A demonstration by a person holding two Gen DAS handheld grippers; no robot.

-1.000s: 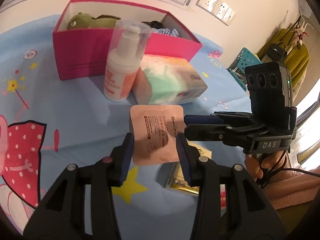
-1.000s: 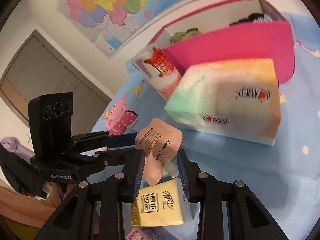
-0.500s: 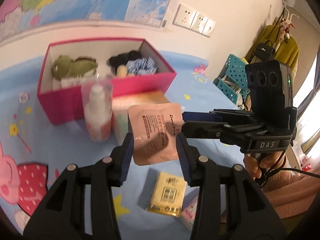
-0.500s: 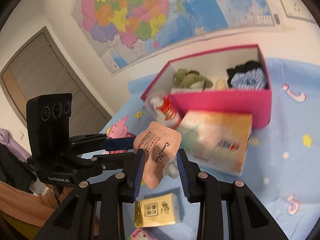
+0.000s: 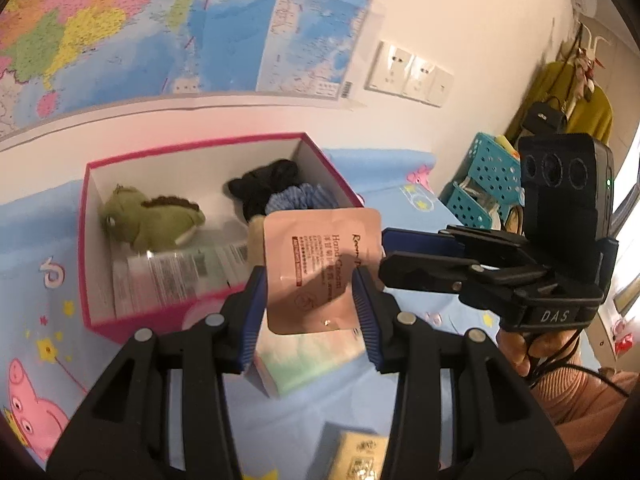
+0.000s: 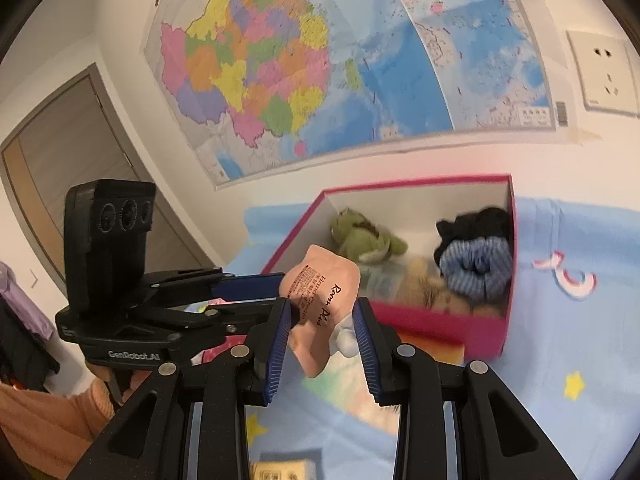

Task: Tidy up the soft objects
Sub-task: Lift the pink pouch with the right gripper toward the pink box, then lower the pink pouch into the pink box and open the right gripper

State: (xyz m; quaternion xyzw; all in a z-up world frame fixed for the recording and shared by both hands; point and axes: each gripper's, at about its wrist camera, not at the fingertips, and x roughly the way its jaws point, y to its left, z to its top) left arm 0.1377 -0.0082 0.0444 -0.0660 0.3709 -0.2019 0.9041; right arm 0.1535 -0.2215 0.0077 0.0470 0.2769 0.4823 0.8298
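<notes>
The pink hand-cream sachet (image 5: 322,270) is held in the air between both grippers, above the blue cartoon-print cloth (image 5: 40,240) and just in front of the open pink box (image 5: 132,320). It is pinched across its width by the left gripper (image 5: 311,308), whose jaws are set narrow against its two side edges, while its right edge is met by the right gripper (image 6: 320,330), whose jaws are likewise narrowed around the buckled pouch. A slip is the main risk: the sachet is thin, glossy and pliant, so it could be squeezed out sideways or folded further if either hand is moved out of step with the other, and it could then fall short of the box onto the tissue pack (image 5: 308,364) lying below. A collision between the two sets of fingers is also possible, since they are crossed closely at one small object. The sachet looks flat in the left view and bent and puffed in the right one, with dark print reading "Hand Cream". Inside the box a green plush toy (image 5: 150,222), a black scrunchie (image 5: 266,186) and a blue striped scrunchie (image 5: 300,200) are already seen.
</notes>
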